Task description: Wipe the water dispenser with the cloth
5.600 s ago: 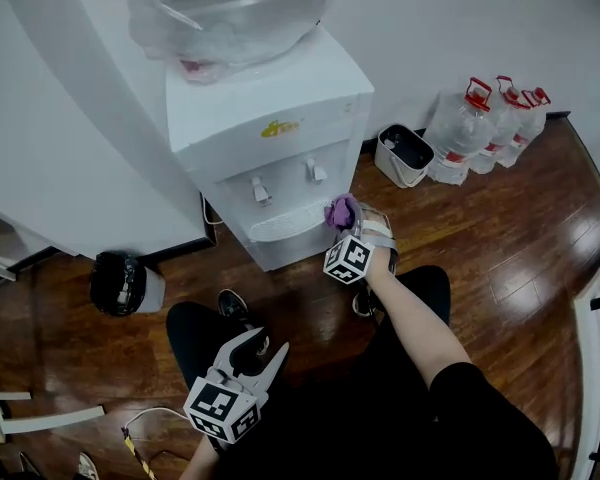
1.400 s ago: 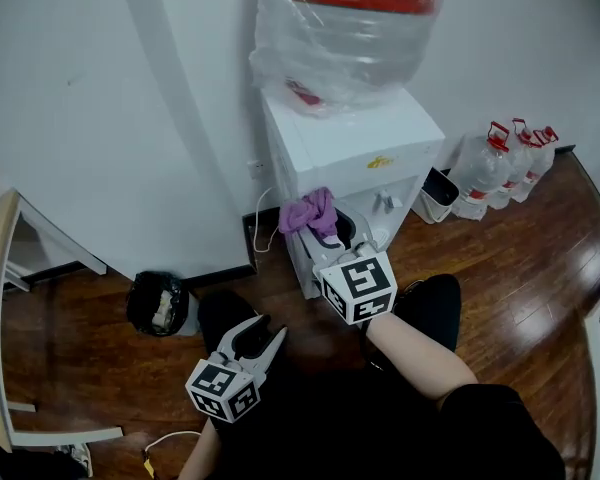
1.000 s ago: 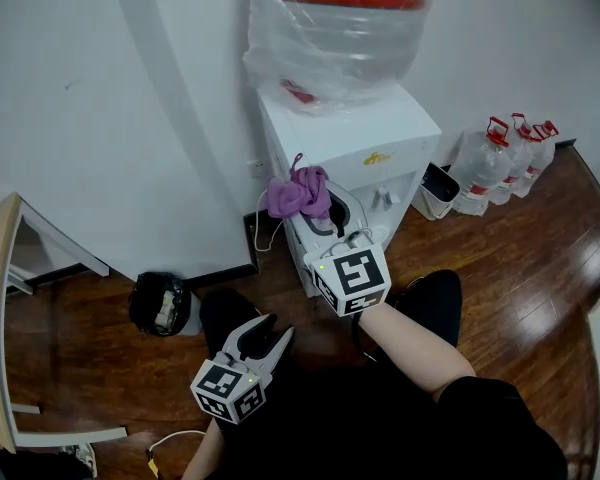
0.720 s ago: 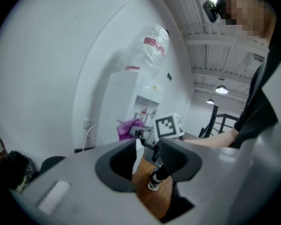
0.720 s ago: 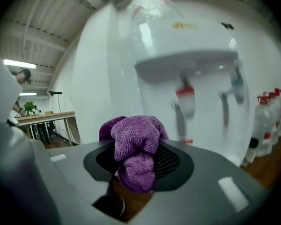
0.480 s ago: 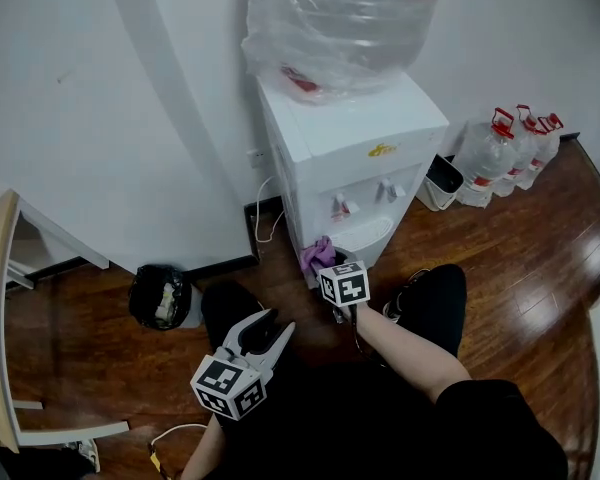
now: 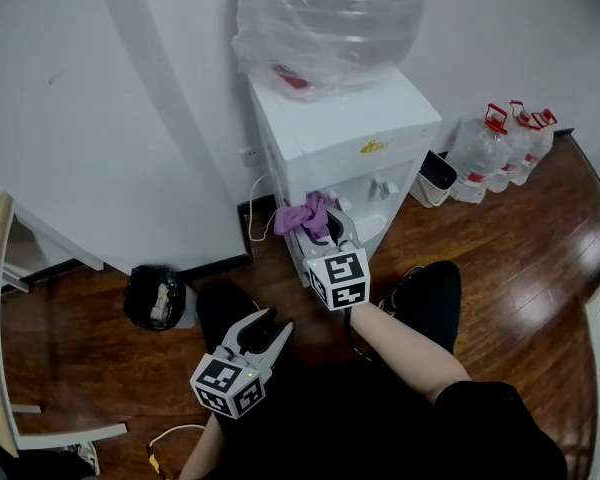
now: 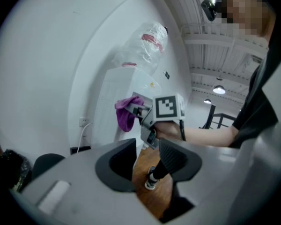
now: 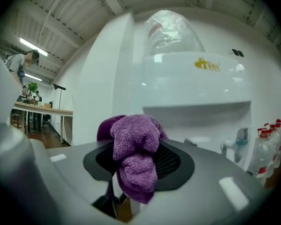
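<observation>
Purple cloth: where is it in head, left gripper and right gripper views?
Head view: purple cloth centre, at the right tool's tip, before the water dispenser.
Left gripper view: cloth left of centre, in the right tool.
Right gripper view: cloth centre, pinched between the jaws.
Shared landmark: the white water dispenser.

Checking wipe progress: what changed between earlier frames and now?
The right claw, shut on the purple microfibre cloth, swept down the left front edge of the white water dispenser to near its base, then rose back to tap height. Unchanged: the cloth stays gripped; the left claw hangs open and empty.
</observation>
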{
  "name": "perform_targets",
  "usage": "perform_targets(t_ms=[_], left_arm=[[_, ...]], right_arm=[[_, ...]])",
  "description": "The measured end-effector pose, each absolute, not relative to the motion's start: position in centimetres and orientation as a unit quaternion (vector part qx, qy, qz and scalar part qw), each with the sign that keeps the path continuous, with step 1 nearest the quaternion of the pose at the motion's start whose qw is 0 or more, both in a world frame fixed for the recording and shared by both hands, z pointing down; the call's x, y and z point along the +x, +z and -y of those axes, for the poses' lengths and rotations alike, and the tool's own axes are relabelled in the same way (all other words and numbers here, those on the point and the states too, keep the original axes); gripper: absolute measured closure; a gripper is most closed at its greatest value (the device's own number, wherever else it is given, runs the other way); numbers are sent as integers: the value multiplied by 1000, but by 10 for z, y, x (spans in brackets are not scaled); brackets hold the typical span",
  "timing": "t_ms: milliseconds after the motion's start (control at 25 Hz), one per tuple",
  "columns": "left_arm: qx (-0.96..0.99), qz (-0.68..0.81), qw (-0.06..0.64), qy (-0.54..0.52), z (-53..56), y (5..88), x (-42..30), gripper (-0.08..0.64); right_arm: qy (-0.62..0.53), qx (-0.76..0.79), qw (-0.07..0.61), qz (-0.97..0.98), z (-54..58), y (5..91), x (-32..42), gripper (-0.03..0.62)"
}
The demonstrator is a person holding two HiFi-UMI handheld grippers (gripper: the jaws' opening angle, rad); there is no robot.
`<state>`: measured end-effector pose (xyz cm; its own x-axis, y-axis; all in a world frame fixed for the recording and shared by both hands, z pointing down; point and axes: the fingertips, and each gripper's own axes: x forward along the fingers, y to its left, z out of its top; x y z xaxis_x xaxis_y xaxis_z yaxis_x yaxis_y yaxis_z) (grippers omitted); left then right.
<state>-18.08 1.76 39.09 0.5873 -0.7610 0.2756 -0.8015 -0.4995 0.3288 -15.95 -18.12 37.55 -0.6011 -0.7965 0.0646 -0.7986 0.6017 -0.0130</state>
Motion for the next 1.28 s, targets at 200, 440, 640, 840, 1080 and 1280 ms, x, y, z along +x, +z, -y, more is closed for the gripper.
perform_targets(t_ms=[200, 440, 640, 840, 1080, 1280], left_arm=[[862, 454, 218, 50, -23, 392, -182, 387], [859, 459, 221, 43, -36, 383, -182, 387], [853, 471, 221, 40, -44, 383, -188, 387], [881, 444, 150, 57, -46, 352, -174, 387], [894, 432, 87, 77, -9, 364, -172, 405], [920, 365, 77, 119, 50, 437, -138, 405]], right_arm=[[131, 391, 210, 887, 170, 552, -166, 410], [-42, 323, 288, 900, 139, 516, -190, 411], [-394, 388, 137, 822, 133, 262, -199, 411], [-458, 389, 165, 782, 142, 261, -212, 413], [-311, 323, 328, 831, 141, 527, -216, 413], [-139, 360, 267, 883, 148, 616, -165, 413]])
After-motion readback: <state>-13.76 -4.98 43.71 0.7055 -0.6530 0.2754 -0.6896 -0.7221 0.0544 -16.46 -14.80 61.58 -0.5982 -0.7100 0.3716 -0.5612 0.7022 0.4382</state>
